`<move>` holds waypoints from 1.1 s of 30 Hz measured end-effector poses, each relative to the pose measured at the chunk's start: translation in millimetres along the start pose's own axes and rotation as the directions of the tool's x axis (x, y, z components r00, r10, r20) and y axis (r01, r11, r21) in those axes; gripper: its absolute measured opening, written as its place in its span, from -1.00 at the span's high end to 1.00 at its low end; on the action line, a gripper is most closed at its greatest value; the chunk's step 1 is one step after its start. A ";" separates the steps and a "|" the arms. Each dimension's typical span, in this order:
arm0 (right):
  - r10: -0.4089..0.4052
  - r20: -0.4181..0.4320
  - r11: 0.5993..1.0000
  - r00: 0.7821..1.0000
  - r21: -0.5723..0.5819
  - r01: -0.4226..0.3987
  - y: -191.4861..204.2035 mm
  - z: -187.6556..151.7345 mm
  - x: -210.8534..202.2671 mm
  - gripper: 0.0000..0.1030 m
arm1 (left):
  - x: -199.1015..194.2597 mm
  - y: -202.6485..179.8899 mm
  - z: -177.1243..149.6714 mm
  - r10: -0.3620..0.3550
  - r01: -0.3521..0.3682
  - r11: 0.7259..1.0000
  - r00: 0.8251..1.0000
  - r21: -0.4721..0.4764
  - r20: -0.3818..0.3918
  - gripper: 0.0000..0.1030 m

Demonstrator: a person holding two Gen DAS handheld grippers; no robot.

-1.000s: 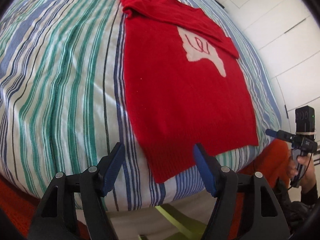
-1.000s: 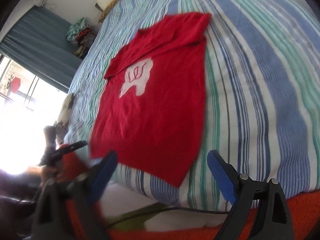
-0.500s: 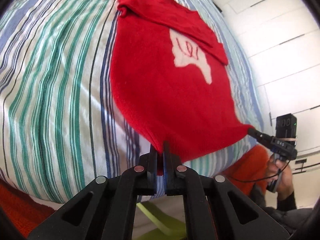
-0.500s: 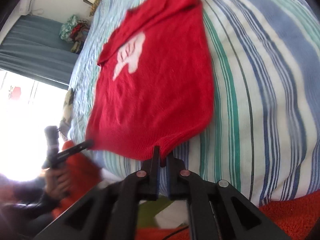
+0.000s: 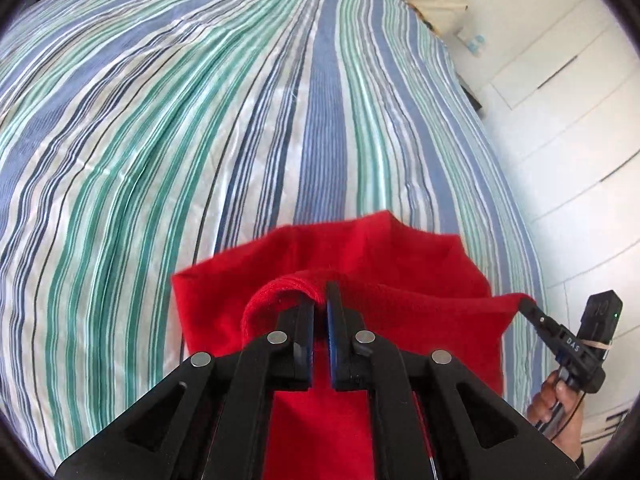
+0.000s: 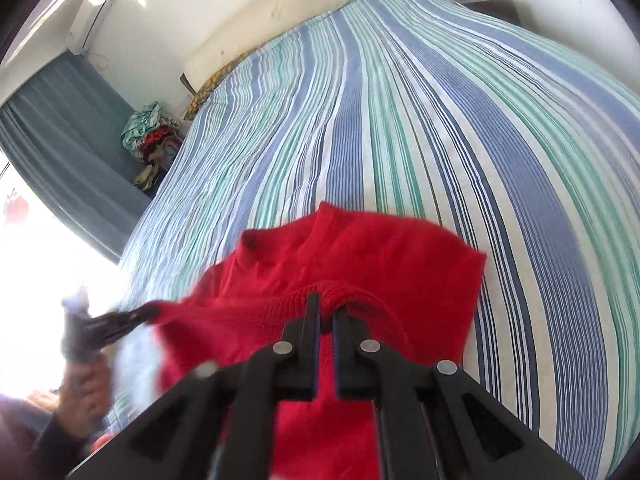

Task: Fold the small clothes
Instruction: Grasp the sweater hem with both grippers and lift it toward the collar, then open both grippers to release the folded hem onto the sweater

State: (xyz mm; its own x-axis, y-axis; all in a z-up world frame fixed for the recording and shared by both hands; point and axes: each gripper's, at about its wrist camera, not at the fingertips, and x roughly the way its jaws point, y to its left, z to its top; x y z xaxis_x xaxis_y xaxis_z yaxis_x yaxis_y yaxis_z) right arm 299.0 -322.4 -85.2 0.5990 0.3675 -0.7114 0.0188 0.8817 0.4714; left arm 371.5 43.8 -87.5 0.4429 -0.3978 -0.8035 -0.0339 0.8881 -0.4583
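Red knit garment [image 5: 384,312] bunched in the lower middle of both wrist views, its ribbed hem lifted off the striped bedspread [image 5: 200,128] and doubled over the rest of the cloth. Left hand-held gripper [image 5: 320,304] clamped on one corner of that hem, jaws nearly together and just starting to ease apart, red knit still pinched between them and curling over the tip of one finger. Right hand-held gripper [image 6: 326,312] closed tight on the other hem corner, knit edge bulging over the jaw tips. Same right hand-held gripper seen at the right edge of the left wrist view, gripping the far hem corner, with a hand [image 5: 560,404] on its handle below. Hem stretched taut between the two corners, running left to right across each frame; folded body spread beyond it toward the upper part of the frame, flat on the bed. No containers visible. Heap of clothes [image 6: 150,136] beside the bed at the left of the right wrist view, in front of a blue curtain [image 6: 68,136].
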 end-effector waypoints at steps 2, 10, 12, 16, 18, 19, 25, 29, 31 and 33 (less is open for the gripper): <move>-0.006 0.009 1.000 1.000 0.007 0.006 -8.6 24.5 30.3 0.89 | 22.5 11.0 17.2 0.084 -0.084 0.995 0.996 -0.046 -0.009 0.39; -0.092 0.098 0.995 0.991 0.044 0.088 -34.9 39.9 41.2 0.16 | -22.4 46.7 24.6 0.189 -0.181 0.981 0.973 -0.065 0.135 -0.37; -0.082 0.111 0.996 0.990 -0.031 0.086 -20.9 29.4 26.0 0.16 | -38.2 34.6 1.3 0.144 -0.148 0.989 0.978 0.013 0.153 -0.50; 0.066 0.013 0.973 0.998 -0.220 -0.061 22.3 -14.1 12.2 0.16 | -34.6 2.6 -66.0 0.094 -0.117 0.971 0.988 0.207 0.119 -0.88; 0.068 -0.067 0.958 0.995 -0.276 -0.084 28.3 -44.9 17.9 0.16 | -3.5 -2.5 -81.2 0.194 -0.202 0.942 0.979 0.268 0.056 -0.88; -0.001 -0.093 0.954 0.996 -0.297 -0.027 21.7 -61.7 24.5 0.16 | 11.8 0.8 -81.9 0.260 -0.256 0.927 0.965 0.273 0.024 -0.86; -0.229 0.010 0.945 0.973 -0.237 0.225 -12.0 -93.9 -27.0 -0.01 | -30.2 10.2 -86.0 0.243 -0.252 0.953 0.968 0.167 0.068 -0.78; -0.201 0.121 0.927 0.972 -0.299 0.229 13.3 -112.9 -73.8 -0.30 | -72.9 -18.7 -105.3 0.286 -0.327 0.909 0.941 0.260 0.182 -0.81; -0.207 0.119 0.922 0.971 -0.310 0.234 17.8 -124.9 -80.3 -0.30 | -88.5 -27.6 -113.6 0.287 -0.339 0.900 0.934 0.274 0.214 -0.83; -0.209 0.102 0.929 0.973 -0.289 0.230 20.6 -136.2 -80.9 -0.30 | -101.9 -33.3 -120.5 0.287 -0.347 0.895 0.929 0.281 0.235 -0.83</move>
State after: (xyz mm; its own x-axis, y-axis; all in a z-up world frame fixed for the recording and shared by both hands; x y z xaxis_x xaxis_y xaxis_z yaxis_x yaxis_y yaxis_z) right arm 141.9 -293.7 -88.9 0.6607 0.1432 -0.7368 -0.0766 0.9894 0.1236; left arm 219.6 27.0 -36.2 0.6120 -0.0608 -0.7885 0.0679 0.9974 -0.0242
